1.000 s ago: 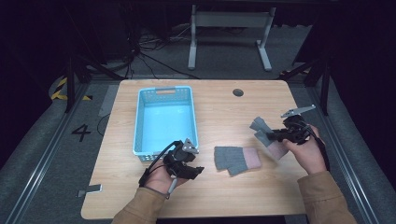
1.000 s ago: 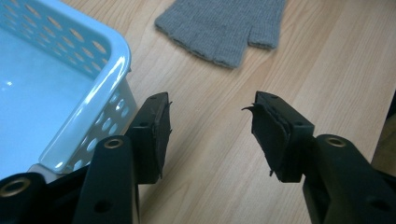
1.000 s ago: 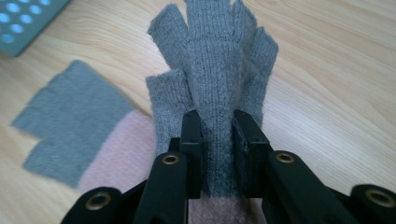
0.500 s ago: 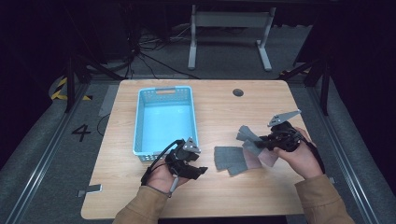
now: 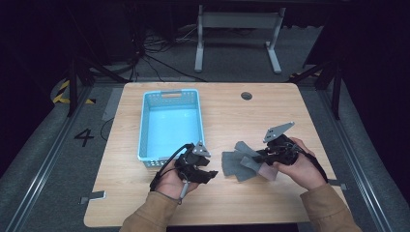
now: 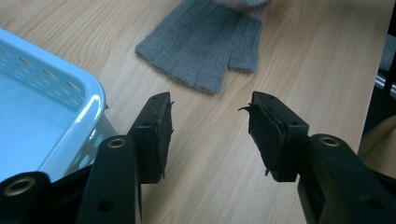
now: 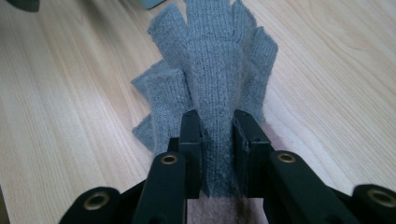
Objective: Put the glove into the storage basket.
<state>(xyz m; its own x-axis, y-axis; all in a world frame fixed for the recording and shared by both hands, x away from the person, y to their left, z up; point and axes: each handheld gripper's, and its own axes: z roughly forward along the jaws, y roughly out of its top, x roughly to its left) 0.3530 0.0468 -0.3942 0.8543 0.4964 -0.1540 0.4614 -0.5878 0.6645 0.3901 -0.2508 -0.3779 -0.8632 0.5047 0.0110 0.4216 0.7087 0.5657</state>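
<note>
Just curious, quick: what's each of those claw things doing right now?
Left gripper: open, nothing between its jaws, beside the blue basket.
Right gripper: closed on a grey glove, above another glove on the table.

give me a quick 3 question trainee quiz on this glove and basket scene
1. True or false: the right gripper is clamped on a grey glove.
2. What stands on the table just beyond the left gripper? A) a blue basket B) a red bowl C) a metal pan
3. What is between the jaws of the left gripper?

Key:
1. True; the glove's knit is pinched between the pads in the right gripper view.
2. A; the blue basket has nothing visible in it.
3. Nothing; the jaws stand apart over bare wood, with a second grey glove lying flat ahead of them.
</note>
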